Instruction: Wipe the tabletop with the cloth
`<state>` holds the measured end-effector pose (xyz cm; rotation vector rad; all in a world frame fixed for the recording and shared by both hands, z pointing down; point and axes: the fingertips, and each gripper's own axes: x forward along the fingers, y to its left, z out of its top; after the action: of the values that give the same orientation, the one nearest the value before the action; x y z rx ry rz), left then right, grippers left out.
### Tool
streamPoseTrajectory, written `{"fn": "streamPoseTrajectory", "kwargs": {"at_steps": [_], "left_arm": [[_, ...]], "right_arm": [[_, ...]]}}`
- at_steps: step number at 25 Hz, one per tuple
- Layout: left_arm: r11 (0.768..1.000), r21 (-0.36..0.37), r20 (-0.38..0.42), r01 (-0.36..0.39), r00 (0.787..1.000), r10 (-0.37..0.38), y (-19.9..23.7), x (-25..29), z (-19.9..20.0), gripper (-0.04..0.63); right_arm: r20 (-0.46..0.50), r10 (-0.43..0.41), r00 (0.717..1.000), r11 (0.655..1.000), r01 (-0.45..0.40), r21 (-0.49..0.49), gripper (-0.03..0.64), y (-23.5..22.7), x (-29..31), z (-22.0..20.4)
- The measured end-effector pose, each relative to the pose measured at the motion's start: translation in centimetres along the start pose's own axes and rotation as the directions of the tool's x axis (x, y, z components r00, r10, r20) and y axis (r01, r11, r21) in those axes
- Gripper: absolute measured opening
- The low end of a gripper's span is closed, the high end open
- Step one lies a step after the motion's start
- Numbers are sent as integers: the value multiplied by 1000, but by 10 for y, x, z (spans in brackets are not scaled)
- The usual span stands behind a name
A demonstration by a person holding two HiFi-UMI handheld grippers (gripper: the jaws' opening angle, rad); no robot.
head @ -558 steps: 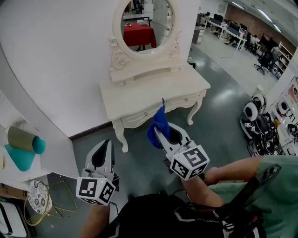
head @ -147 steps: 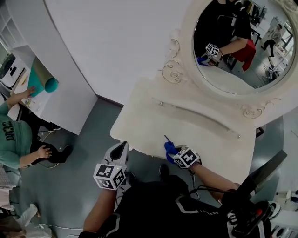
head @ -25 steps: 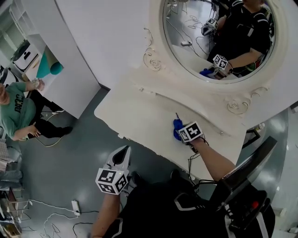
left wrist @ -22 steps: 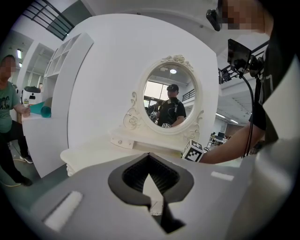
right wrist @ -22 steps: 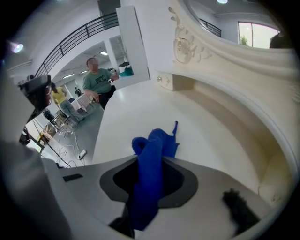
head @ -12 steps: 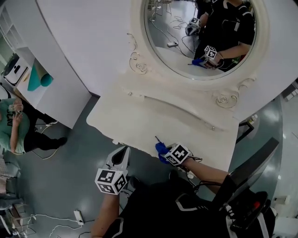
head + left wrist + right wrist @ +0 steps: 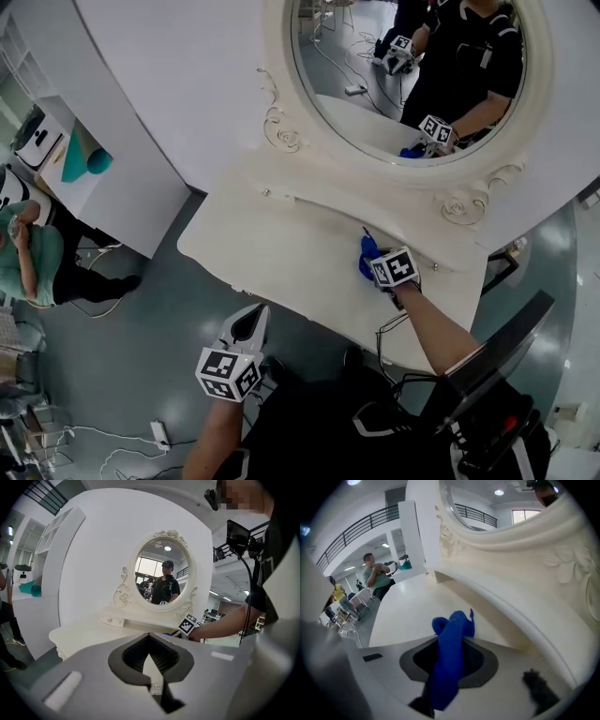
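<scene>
A white dressing table [image 7: 272, 253] with an oval mirror fills the head view. My right gripper [image 7: 373, 259] is shut on a blue cloth [image 7: 367, 253] and presses it on the tabletop near the back right, close to the raised ledge under the mirror. In the right gripper view the blue cloth [image 7: 449, 644] sticks out past the jaws over the pale tabletop [image 7: 403, 616]. My left gripper [image 7: 249, 327] hangs shut and holding nothing over the floor in front of the table. Its view looks across the tabletop [image 7: 79, 634] at the mirror.
The carved mirror frame [image 7: 281, 131] and its ledge [image 7: 328, 211] rise along the table's back. A white cabinet [image 7: 112, 202] with a teal roll [image 7: 80, 159] stands at the left. A seated person in green [image 7: 33, 267] is beside it. Cables [image 7: 94, 436] lie on the grey floor.
Over the last half second my right gripper slid the cloth from the table's front edge back and right toward the mirror ledge. The left gripper stayed low in front of the table.
</scene>
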<state>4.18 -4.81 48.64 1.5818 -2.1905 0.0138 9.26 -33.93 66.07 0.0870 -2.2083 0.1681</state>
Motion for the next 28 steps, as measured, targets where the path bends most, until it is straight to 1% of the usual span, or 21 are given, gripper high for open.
{"fn": "streamPoseTrajectory", "kwargs": {"at_steps": [3, 6, 8, 12, 17, 23, 26, 28], "left_arm": [[1000, 7, -4, 3, 1000, -3, -1, 3, 0, 8], [1000, 8, -7, 7, 1000, -7, 0, 2, -1, 8], [1000, 10, -8, 15, 1000, -15, 0, 2, -2, 8], [999, 20, 4, 42, 999, -42, -2, 4, 4, 8], [995, 37, 9, 88, 996, -89, -9, 11, 9, 8], [990, 40, 5, 136, 991, -136, -21, 24, 9, 8], [986, 47, -1, 162, 987, -162, -32, 30, 9, 8], [984, 51, -4, 173, 985, -173, -37, 33, 9, 8]], "right_arm": [[-28, -12, 1000, 999, 13, 36, 106, -17, 7, -6], [-24, 3, 1000, 998, -2, 64, 106, -11, 7, -14], [-33, 30, 999, 998, -28, 55, 106, 2, 4, -23], [-68, 92, 993, 996, -92, 6, 106, 41, -6, -41], [-94, 142, 985, 989, -145, -24, 106, 90, -23, -71], [-137, 240, 961, 967, -248, -51, 106, 149, -43, -103], [-134, 278, 951, 956, -287, -59, 106, 160, -49, -113], [-122, 294, 948, 952, -301, -49, 106, 154, -49, -113]]}}
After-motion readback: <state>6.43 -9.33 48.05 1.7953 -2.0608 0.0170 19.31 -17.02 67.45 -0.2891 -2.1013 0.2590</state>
